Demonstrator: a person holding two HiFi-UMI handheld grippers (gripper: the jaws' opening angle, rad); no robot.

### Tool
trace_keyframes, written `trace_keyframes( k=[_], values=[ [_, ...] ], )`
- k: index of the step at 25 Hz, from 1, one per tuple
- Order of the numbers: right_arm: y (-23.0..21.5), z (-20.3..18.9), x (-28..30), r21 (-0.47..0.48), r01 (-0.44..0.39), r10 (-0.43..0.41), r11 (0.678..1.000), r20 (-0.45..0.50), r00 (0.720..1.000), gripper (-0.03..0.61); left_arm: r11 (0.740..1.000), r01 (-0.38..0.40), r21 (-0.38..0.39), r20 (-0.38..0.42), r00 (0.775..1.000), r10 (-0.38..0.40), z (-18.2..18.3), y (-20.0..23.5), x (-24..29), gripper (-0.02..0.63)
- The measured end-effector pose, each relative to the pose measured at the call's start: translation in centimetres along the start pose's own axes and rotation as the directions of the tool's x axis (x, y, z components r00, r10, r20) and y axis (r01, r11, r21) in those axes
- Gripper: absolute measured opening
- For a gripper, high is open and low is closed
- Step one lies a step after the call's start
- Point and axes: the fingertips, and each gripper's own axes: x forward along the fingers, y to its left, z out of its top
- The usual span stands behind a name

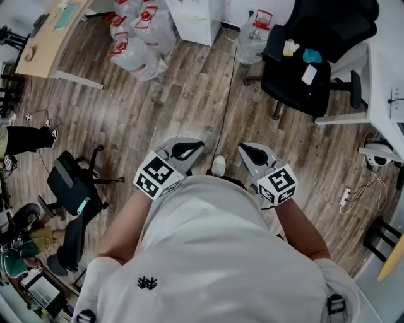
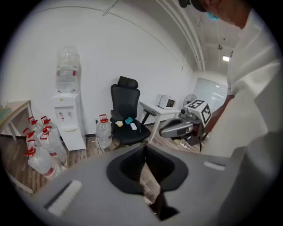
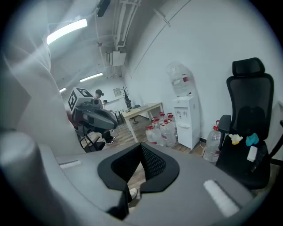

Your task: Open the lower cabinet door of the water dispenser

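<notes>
The white water dispenser (image 1: 197,17) stands against the far wall, several steps from me. In the left gripper view the dispenser (image 2: 68,119) carries a bottle on top, and its lower cabinet door (image 2: 73,139) is closed. It also shows far off in the right gripper view (image 3: 185,119). My left gripper (image 1: 199,146) and right gripper (image 1: 242,148) are held side by side close to my chest, above the wooden floor. Each one's jaws meet at the tips with nothing between them, as the left gripper view (image 2: 145,148) and the right gripper view (image 3: 140,148) show.
Several large water bottles (image 1: 139,35) lie left of the dispenser, and one bottle (image 1: 252,35) stands to its right. A black office chair (image 1: 309,57) with small items sits by a white desk (image 1: 385,69). Another chair (image 1: 76,189) and a person's legs (image 1: 25,139) are at left.
</notes>
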Motion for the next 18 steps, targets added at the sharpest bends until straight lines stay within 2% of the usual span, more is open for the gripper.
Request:
trace_keyframes(
  k=[4, 9, 14, 18],
  values=[
    [1.3, 0.2, 1.8, 0.009, 0.002, -0.002, 1.0, -0.016, 1.0, 0.0, 0.999, 0.013, -0.051, 0.044, 0.999, -0.011, -0.2, 1.0, -1.3, 0.057],
    [1.5, 1.4, 5.9, -0.013, 0.016, -0.016, 1.0, -0.037, 0.999, 0.0, 0.997, 0.027, -0.077, 0.047, 0.999, -0.023, -1.9, 4.9, -2.9, 0.057],
    [-0.5, 3.3, 11.1, 0.024, 0.096, -0.095, 0.995, -0.056, 0.994, 0.0, 0.996, 0.047, -0.071, 0.055, 0.998, -0.043, -1.7, 12.0, -4.0, 0.057],
    [-1.3, 6.2, 16.6, 0.029, 0.112, -0.111, 0.993, -0.043, 0.993, 0.0, 0.996, 0.079, -0.039, 0.081, 0.994, -0.076, -0.1, 18.8, -5.5, 0.058]
  ],
)
